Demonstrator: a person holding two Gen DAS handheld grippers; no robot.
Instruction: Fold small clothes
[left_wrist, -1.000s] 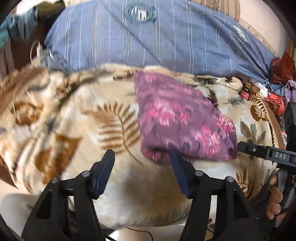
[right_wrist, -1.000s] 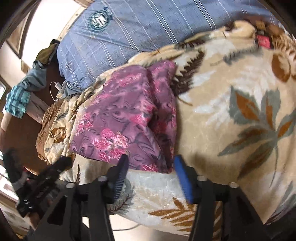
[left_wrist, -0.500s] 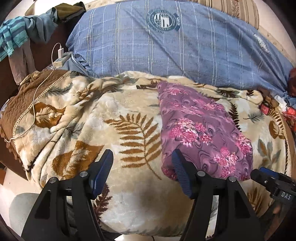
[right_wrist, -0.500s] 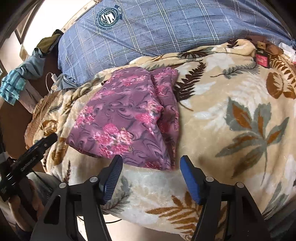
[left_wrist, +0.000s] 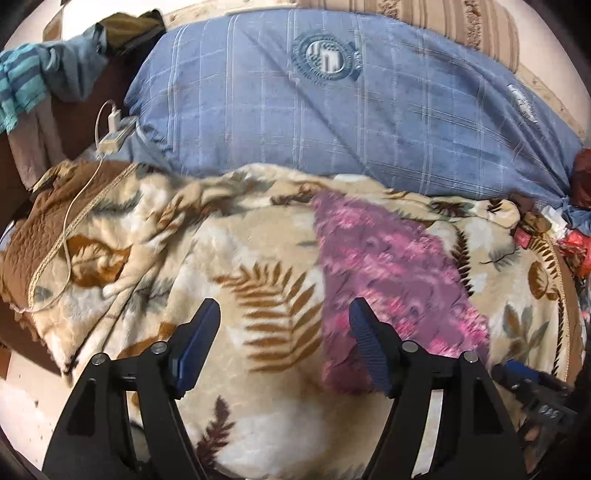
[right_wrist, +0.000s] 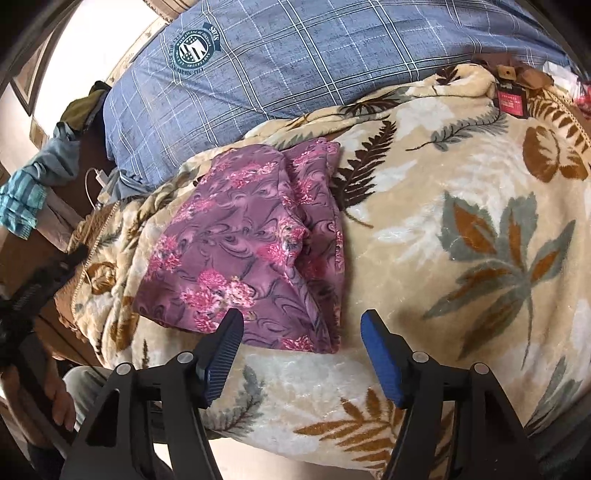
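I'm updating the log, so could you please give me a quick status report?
Left hand-held gripper open, empty. Right hand-held gripper open, empty. Purple floral garment lies folded on the leaf-print blanket. Nothing blocking it.

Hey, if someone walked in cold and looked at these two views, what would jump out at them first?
The purple floral garment stands out first, lying folded on the cream leaf-print blanket. Behind them sits a big blue plaid pillow with a round crest. Both the left gripper and right gripper hang open just short of the garment's near edge, holding nothing.
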